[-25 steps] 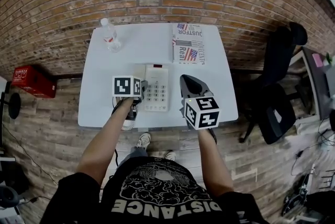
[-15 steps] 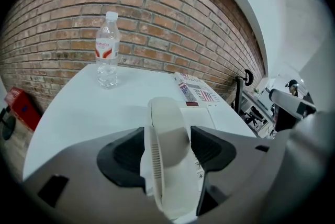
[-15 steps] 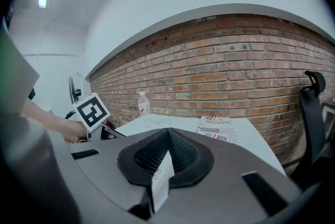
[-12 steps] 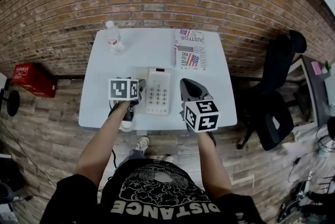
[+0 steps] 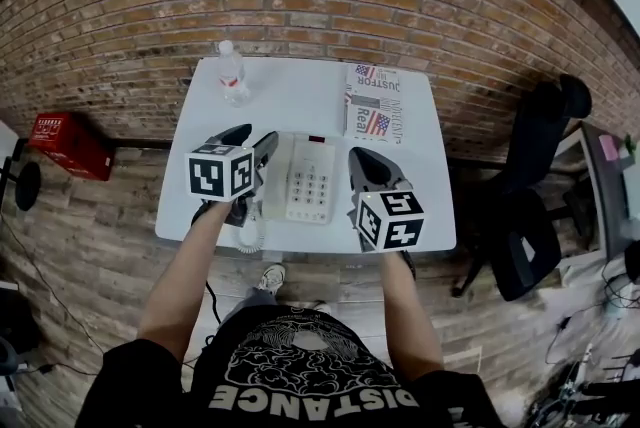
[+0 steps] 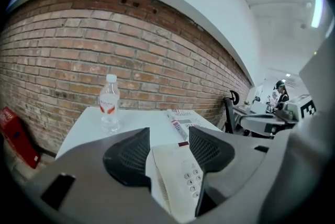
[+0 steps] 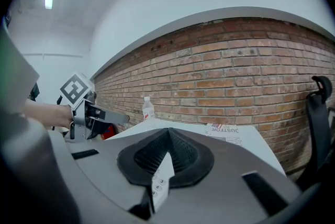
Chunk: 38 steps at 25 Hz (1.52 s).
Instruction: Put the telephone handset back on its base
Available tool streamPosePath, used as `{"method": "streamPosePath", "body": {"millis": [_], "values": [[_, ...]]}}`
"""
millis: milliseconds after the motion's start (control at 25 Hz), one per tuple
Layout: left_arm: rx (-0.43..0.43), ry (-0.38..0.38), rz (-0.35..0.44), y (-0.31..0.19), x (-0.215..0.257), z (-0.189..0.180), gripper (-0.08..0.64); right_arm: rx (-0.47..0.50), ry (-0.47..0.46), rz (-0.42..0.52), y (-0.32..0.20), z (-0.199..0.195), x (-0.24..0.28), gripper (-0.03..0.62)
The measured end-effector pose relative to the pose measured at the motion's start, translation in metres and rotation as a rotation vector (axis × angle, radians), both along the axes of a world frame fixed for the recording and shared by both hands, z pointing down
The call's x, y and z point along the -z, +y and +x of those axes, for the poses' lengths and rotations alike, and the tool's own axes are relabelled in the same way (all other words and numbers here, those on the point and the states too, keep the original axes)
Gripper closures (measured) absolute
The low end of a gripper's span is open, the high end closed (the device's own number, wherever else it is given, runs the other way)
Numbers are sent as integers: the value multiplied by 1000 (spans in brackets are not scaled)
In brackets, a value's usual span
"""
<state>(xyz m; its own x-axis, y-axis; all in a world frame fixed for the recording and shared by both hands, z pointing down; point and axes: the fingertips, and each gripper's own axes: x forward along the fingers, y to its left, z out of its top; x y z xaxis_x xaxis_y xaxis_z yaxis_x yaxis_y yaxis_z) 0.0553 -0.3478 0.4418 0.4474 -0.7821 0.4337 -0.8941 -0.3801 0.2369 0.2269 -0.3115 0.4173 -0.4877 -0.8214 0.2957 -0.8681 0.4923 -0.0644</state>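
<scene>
Head view: shows the handset seated along the left side of its base on the surface, coiled cord curling at the near edge; places the left tool above it, wide and empty, probably to clear away after release. Left gripper view: looks past spread jaws, just narrowed slightly, gripping nothing, down onto handset and keypad. Right gripper view: shows the right tool pressed shut on nothing, idle beside the base, seemingly unneeded.

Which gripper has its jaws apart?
The left gripper: its jaws stand wide, though they have just closed a little, holding nothing. On the right gripper the jaws meet at the tips.
</scene>
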Motion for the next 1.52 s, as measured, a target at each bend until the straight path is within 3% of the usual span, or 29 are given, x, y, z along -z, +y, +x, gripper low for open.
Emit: {"method": "streamPosePath", "body": {"millis": [200,480,880,1520], "values": [[3,2,131,4,38,-12,340,12,0,35,-3,-4,17,592],[-8,-23,300,18,83,-24,446,13,-4,92,-6,1,42,592],[28,-8,331,25,85,-30,546,28,4,126,-2,5,53,592],[25,-15,314,28,75,-27,554,17,6,133,-2,9,54,592]]}}
